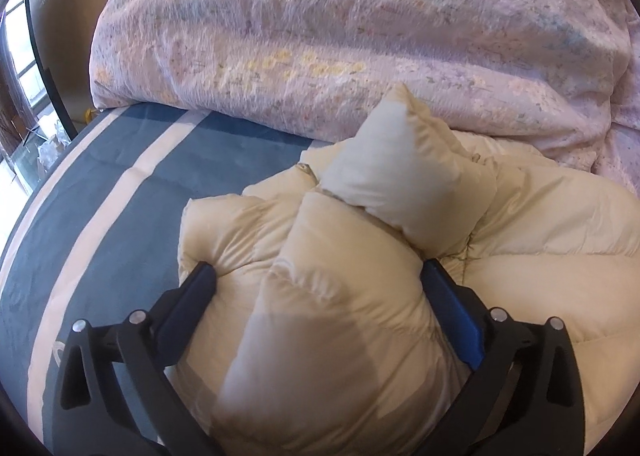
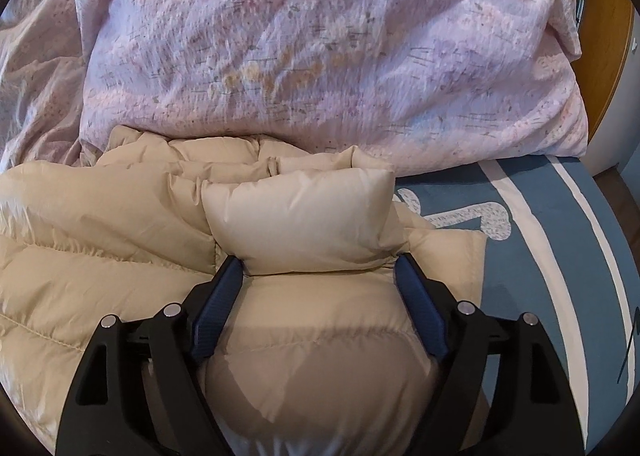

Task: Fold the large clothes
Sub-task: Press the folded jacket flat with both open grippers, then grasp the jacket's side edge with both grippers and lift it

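A cream puffer jacket [image 1: 540, 256] lies bunched on the bed. In the left wrist view my left gripper [image 1: 320, 268] stands with its jaws very wide and a thick quilted fold of the jacket bulging up between them. The left fingertip [image 1: 204, 276] digs into the padding and fabric lies on both sides of it. In the right wrist view my right gripper [image 2: 318, 262] straddles another fat fold of the jacket [image 2: 300, 216]. Its blue pads [image 2: 218, 304] pinch this fold at a seam, with creases running out from both pads.
A big crumpled pink floral duvet [image 1: 340, 28] [image 2: 320, 48] is heaped just behind the jacket. The bed sheet [image 1: 120, 184] [image 2: 540, 240] is blue with white stripes. A window and dark frame stand at far left, and wooden furniture [image 2: 608, 48] at far right.
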### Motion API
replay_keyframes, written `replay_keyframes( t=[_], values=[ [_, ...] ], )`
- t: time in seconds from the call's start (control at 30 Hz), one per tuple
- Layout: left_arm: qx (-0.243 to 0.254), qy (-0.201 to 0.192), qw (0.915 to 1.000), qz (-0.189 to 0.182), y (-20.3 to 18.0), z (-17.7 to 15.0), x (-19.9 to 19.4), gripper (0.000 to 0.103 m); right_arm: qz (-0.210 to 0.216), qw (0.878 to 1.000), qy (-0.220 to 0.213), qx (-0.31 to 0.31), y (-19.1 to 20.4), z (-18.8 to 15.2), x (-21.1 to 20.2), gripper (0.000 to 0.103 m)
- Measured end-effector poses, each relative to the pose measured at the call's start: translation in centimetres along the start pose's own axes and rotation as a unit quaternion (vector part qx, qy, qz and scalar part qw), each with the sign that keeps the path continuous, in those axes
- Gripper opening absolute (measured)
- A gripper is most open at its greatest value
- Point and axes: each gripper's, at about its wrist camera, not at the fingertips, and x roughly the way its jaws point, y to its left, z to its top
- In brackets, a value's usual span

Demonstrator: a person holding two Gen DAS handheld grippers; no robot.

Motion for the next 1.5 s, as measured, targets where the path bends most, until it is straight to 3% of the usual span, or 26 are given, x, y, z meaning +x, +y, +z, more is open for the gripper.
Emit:
replay_keyframes(
  t=[0.67, 0.73, 0.83, 0.97, 1.1, 1.27, 1.43, 1.5],
  values=[
    [0.006, 0.000, 0.9999, 0.013, -0.2, 0.0, 0.0, 0.101, -0.011, 1.000, 0.001, -0.004, 0.6, 0.6, 0.2, 0.084],
    [0.007, 0.008, 0.9998, 0.016, 0.0, -0.3, -1.3, 0.101, 0.005, 1.000, 0.000, 0.004, 0.3, 0.6, -1.0, 0.084],
    [0.006, 0.002, 0.9999, -0.015, 1.6, -1.2, -4.6, 0.101, 0.044, 0.998, -0.001, 0.037, -1.9, 0.3, -4.4, 0.085],
    [-0.005, -0.007, 0.9999, -0.007, 5.0, -2.6, -7.6, 0.101, 0.064, 0.996, -0.006, 0.064, -5.4, -0.7, -7.5, 0.091],
    [-0.036, 0.020, 0.9990, -0.018, 7.5, -3.8, -7.4, 0.101, 0.079, 0.994, 0.040, 0.068, -7.4, -2.2, -6.5, 0.091],
    [-0.052, 0.049, 0.9962, -0.050, 7.5, -4.8, -6.3, 0.100, 0.159, 0.977, 0.084, 0.115, -8.6, -4.0, -4.6, 0.090],
    [-0.072, 0.058, 0.9922, -0.083, 7.4, -5.0, -5.3, 0.094, 0.202, 0.968, 0.085, 0.123, -8.4, -4.6, -3.8, 0.083],
    [-0.072, 0.052, 0.9920, -0.089, 7.2, -4.9, -5.2, 0.087, 0.218, 0.964, 0.086, 0.124, -8.0, -4.6, -3.7, 0.066]
  ],
)
